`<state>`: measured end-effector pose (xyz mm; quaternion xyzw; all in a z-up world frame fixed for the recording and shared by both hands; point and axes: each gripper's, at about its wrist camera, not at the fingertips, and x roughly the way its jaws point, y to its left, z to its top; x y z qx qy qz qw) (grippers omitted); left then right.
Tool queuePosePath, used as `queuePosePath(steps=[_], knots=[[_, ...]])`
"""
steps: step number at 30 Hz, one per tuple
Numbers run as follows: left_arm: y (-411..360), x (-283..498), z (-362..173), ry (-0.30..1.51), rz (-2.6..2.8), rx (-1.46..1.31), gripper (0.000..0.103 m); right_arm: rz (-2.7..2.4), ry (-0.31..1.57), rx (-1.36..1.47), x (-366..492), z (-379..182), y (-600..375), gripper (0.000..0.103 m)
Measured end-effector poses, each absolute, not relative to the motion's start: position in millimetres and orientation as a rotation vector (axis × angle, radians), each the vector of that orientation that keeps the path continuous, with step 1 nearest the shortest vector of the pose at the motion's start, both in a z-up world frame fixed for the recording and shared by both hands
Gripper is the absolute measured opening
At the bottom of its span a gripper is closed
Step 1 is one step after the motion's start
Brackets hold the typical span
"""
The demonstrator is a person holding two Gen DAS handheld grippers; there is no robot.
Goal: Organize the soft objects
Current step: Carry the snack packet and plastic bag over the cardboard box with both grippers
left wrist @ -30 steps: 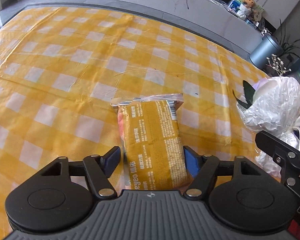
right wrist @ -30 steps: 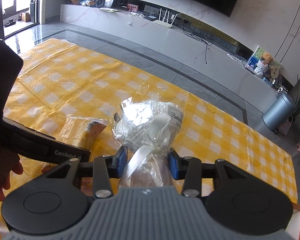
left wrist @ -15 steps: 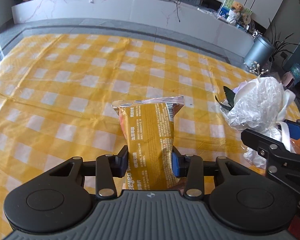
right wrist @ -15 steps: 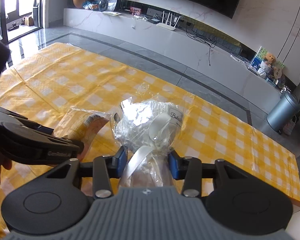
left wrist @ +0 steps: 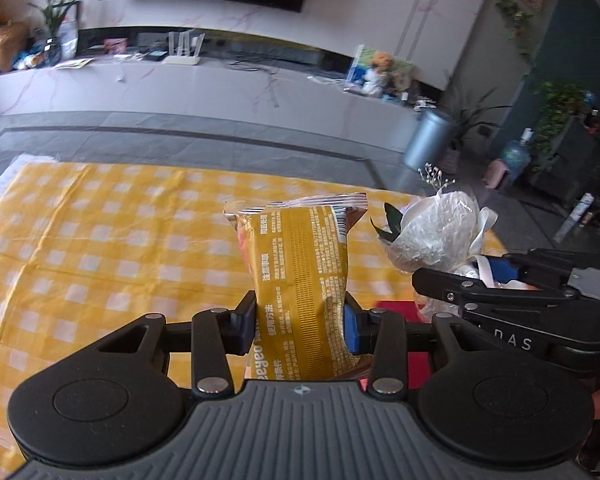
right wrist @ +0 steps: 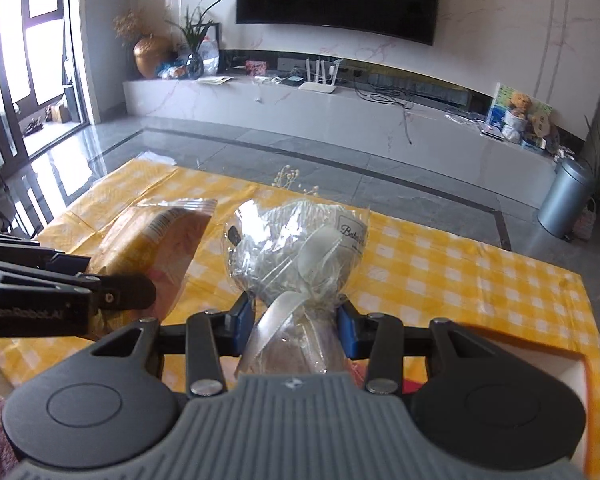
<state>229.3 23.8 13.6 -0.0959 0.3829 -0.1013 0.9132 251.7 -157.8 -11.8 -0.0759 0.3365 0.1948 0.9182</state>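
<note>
Two grippers are each clamped on a soft thing above the yellow checked tablecloth: the left gripper squeezes a golden snack packet, the right gripper pinches the neck of a cellophane-wrapped bouquet. Both wrappers look slippery, so one may slide out or get crushed. Only the right wrist view shows a white box edge at lower right
</note>
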Motion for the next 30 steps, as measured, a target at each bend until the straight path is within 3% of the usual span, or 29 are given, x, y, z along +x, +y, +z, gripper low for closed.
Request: queuePosePath(steps=[13,30], knots=[[-113.8,213.5,31.1,0.766,-0.494,-0.041,0.047,0.143,0.706,-0.103,164.1,13.0,-311.4,0.043],[-245.7,267.6,-62.3,1.03,-0.592,0.166,0.047,0.115,0.952,-0.082,197.3,-85.0,-386.3,0.042]])
